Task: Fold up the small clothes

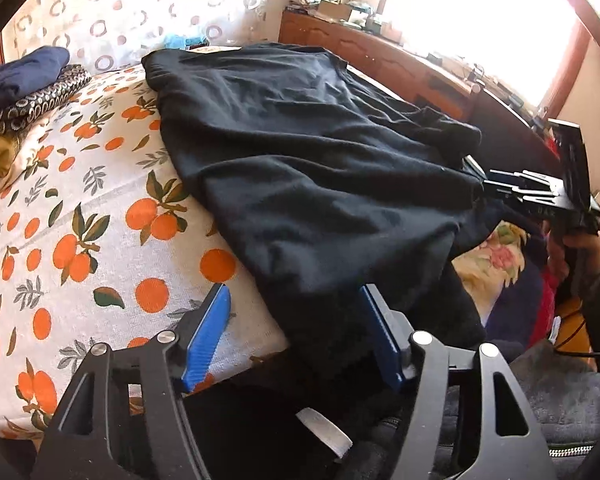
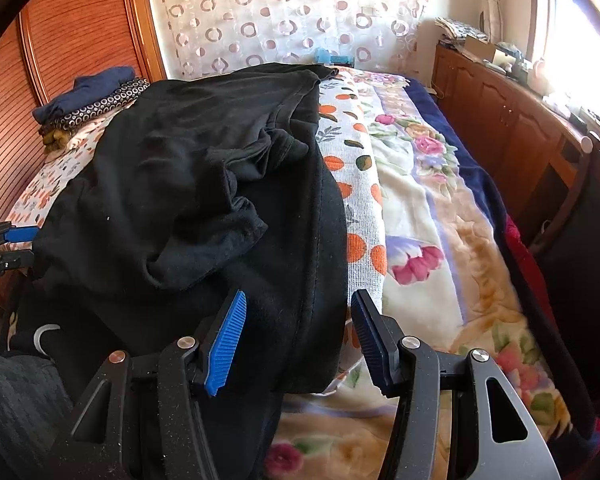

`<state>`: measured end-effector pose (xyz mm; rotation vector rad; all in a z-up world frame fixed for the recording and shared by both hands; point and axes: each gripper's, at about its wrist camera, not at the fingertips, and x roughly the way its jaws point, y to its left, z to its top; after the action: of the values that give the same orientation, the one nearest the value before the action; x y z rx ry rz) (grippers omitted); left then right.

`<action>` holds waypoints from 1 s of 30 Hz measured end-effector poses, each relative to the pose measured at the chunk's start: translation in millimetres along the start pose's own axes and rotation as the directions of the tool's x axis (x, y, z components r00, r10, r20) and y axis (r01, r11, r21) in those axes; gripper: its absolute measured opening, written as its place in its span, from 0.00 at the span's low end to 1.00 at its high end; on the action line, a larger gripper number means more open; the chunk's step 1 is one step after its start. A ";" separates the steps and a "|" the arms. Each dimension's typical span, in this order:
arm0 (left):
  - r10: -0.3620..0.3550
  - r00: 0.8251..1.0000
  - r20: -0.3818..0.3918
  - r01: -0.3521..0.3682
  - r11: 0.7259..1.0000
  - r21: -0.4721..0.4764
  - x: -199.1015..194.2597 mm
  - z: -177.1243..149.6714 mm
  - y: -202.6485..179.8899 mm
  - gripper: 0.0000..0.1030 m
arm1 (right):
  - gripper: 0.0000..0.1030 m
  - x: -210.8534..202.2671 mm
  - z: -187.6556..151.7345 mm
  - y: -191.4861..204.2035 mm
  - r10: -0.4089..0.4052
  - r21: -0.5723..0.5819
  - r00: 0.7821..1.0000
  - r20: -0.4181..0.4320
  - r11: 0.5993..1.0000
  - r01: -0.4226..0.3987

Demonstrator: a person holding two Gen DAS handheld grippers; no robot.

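A black T-shirt (image 1: pixel 300 152) lies spread over the orange-print sheet (image 1: pixel 80 200) on the bed, its near edge hanging off the front. It also shows in the right wrist view (image 2: pixel 204 184), with a sleeve bunched on top. My left gripper (image 1: pixel 296 308) is open, its blue pads either side of the shirt's near left hem. My right gripper (image 2: pixel 296 320) is open, its pads either side of the shirt's near right hem. The right gripper also shows at the shirt's far corner in the left wrist view (image 1: pixel 496 188).
Folded clothes (image 1: pixel 24 84) are stacked at the bed's far left, also in the right wrist view (image 2: pixel 88 100). A floral blanket (image 2: pixel 440 240) covers the bed's right side. A wooden cabinet (image 2: pixel 500 112) runs along the right wall under a bright window.
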<state>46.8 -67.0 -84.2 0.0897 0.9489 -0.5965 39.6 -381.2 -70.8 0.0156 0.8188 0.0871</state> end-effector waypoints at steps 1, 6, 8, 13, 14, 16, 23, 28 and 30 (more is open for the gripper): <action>-0.010 1.000 0.000 0.010 1.000 0.002 0.2 -0.7 -2.4 0.60 | 0.55 0.7 0.3 -0.5 0.000 -0.003 1.000 -0.001 1.000 0.000; -0.045 0.999 -0.022 0.045 0.998 0.038 -2.6 -4.9 -12.1 0.45 | 0.51 2.0 0.2 0.1 -0.001 -0.017 1.000 -0.003 1.000 0.001; -0.059 0.998 -0.033 0.061 0.997 0.046 -3.8 -5.7 -13.5 0.42 | 0.42 0.8 -0.2 0.3 -0.012 -0.027 1.000 -0.003 1.000 0.012; -0.052 0.998 -0.036 0.054 0.997 0.046 -0.6 -2.8 -14.9 0.42 | 0.21 -0.6 0.9 -1.0 0.008 -0.045 1.000 -0.011 0.999 -0.008; -0.049 0.998 -0.034 0.051 0.998 0.049 0.2 -2.1 -15.6 0.42 | 0.15 -0.6 0.9 -0.7 0.010 -0.050 1.000 -0.010 0.999 -0.010; -0.046 0.999 -0.028 0.048 0.997 0.063 1.5 -1.5 -17.6 0.40 | 0.08 -0.6 1.0 -0.5 0.025 -0.052 1.000 -0.011 0.998 -0.026; -0.063 0.998 -0.005 0.063 0.990 0.127 -12.5 1.3 -14.9 0.07 | 0.06 -19.1 9.8 -1.8 0.069 -0.034 0.996 0.049 0.997 -0.067; -0.095 0.992 0.080 0.083 0.986 0.143 -44.8 24.9 -10.5 0.06 | 0.06 -44.4 30.5 1.0 0.072 -0.042 0.987 0.145 0.997 -0.067; -0.100 0.988 0.116 0.084 0.987 0.136 -53.3 37.8 -5.4 0.06 | 0.06 -51.2 43.0 0.5 0.057 -0.042 0.979 0.196 0.998 -0.050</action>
<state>48.7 -60.4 -19.0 0.1254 0.7974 -0.7414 36.1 -384.1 -4.1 0.0116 0.6182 0.1492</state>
